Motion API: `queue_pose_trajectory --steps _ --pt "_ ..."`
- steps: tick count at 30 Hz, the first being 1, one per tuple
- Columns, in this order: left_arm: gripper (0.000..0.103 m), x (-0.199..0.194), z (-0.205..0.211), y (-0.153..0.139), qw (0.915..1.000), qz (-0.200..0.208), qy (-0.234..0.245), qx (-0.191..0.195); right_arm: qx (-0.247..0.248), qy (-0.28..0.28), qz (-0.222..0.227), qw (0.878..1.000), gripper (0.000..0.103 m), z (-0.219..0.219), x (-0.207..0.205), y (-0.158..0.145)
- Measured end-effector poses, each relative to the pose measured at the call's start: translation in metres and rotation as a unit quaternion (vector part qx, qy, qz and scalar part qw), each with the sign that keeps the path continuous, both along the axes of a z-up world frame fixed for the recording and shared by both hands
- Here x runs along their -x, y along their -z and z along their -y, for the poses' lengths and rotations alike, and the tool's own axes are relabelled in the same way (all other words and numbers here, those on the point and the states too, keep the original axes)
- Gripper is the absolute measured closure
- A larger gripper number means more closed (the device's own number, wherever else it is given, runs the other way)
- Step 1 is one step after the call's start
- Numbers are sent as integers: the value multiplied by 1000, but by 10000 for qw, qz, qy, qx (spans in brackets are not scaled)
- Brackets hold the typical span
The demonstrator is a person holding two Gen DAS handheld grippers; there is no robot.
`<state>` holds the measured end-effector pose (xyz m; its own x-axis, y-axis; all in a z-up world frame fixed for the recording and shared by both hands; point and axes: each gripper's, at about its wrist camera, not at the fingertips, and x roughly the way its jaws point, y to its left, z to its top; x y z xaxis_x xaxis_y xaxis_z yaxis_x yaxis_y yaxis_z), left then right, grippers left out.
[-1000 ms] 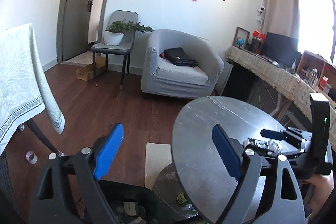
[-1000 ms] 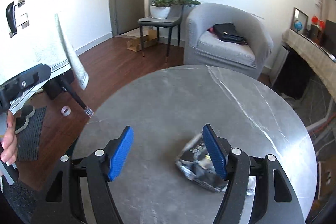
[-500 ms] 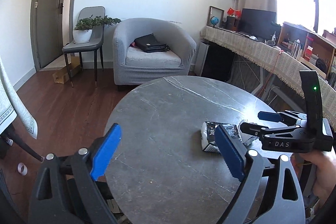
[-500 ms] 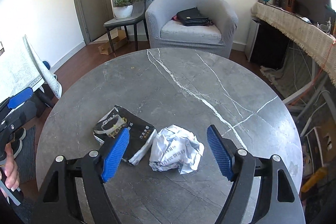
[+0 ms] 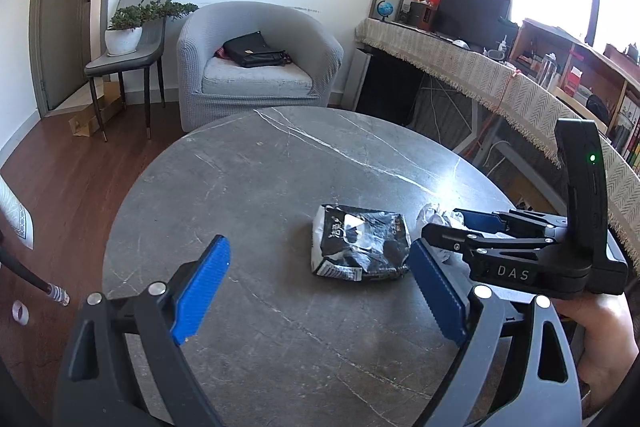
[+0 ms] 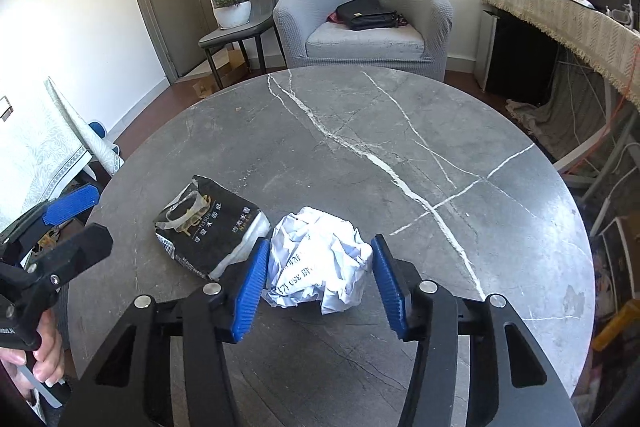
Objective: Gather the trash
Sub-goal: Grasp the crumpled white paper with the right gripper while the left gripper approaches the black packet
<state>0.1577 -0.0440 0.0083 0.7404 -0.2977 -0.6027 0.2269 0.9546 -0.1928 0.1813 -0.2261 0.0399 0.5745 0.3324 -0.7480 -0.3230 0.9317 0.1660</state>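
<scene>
Sitting on the round grey desk (image 6: 400, 131) are two bits of trash, side by side and touching: a crumpled white paper ball (image 6: 320, 263) and a flat black pack (image 6: 208, 227) with white writing on it.

The right gripper (image 6: 318, 283) is down at the paper ball. Its two blue jaws stand one on each side of the ball, and they have just been closing in on it. The left jaw looks like it touches the paper. The right jaw is just beside the paper, and I cannot tell if it presses yet. The ball rests on the desk. In the left wrist view the right gripper (image 5: 456, 227) comes in from the right side, with a bit of the white paper (image 5: 432, 217) showing at its tips. A hand (image 5: 608, 343) holds it from below.

The left gripper (image 5: 320, 291) hangs over the near part of the desk (image 5: 248, 187). Its blue jaws are spread wide with nothing between them but bare desk. The black pack (image 5: 360, 245) lies just past its right jaw, not touching it. In the right wrist view the left gripper (image 6: 76, 223) shows at the left edge, near the rim of the desk, with a hand (image 6: 44, 359) gripping it.

Behind the desk is a grey armchair (image 6: 364, 23) with a black bag (image 6: 366, 13) on its seat. A chair (image 6: 240, 27) beside it has a potted plant (image 6: 236, 5) on it. A long counter with a pale cloth (image 6: 560, 15) runs along the right side of the room.
</scene>
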Motion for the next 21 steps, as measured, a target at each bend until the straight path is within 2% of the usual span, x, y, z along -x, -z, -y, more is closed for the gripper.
queue_pose_trajectory --steps 6,9,12,16,21 --pt "10 -7 26 8 9991 -186 238 -300 -336 263 25 9991 51 29 6 -6" --pt "10 -15 36 17 9976 -407 294 -480 -400 286 31 9988 51 36 7 -7" --pt "10 -19 43 21 9965 -525 421 -495 -419 255 -12 9988 51 40 8 -5" --pt "10 -25 51 26 9939 -642 437 -783 -442 270 -27 9987 51 46 11 -6" --pt "10 -32 50 33 9914 -971 304 -818 -508 242 -18 9984 50 50 14 -9"
